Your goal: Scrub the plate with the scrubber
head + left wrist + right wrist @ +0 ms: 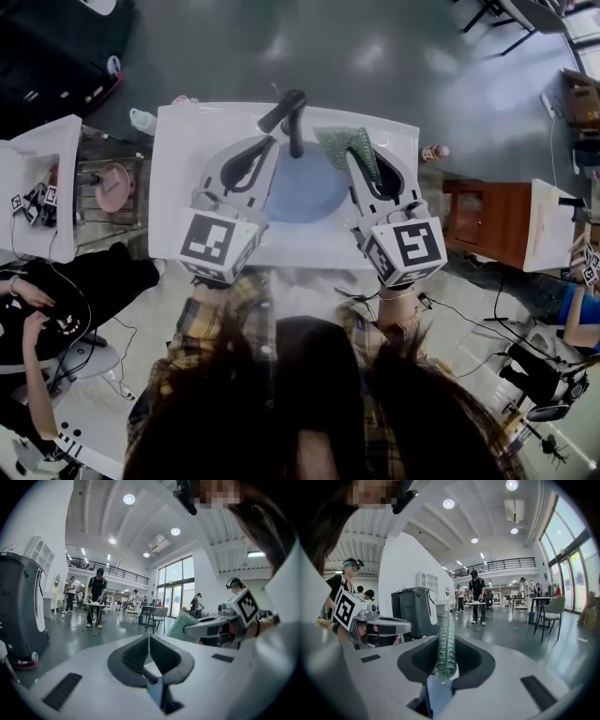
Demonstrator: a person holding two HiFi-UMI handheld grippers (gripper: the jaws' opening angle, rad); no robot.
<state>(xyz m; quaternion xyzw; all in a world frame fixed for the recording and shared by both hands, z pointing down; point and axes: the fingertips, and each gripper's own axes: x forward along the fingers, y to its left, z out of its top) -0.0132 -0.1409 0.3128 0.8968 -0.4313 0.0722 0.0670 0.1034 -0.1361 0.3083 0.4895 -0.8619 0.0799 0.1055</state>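
A round blue plate (309,192) lies in the white sink top (187,141), between my two grippers. My left gripper (269,142) reaches along the plate's left side toward the faucet. In the left gripper view its jaws (149,641) are shut, with only a thin pale line between the pads. My right gripper (356,159) is on the plate's right side, shut on a green ribbed scrubber (345,145). The scrubber (445,644) stands upright between the pads and sticks out past them. From the left gripper view the scrubber (180,625) and the right gripper (208,627) show at the right.
A black faucet (286,117) rises behind the plate. A pink dish (114,186) sits in a rack at the left, a brown cabinet (483,220) stands at the right. A person sits at the lower left. A grey machine (412,611) and several people stand farther off.
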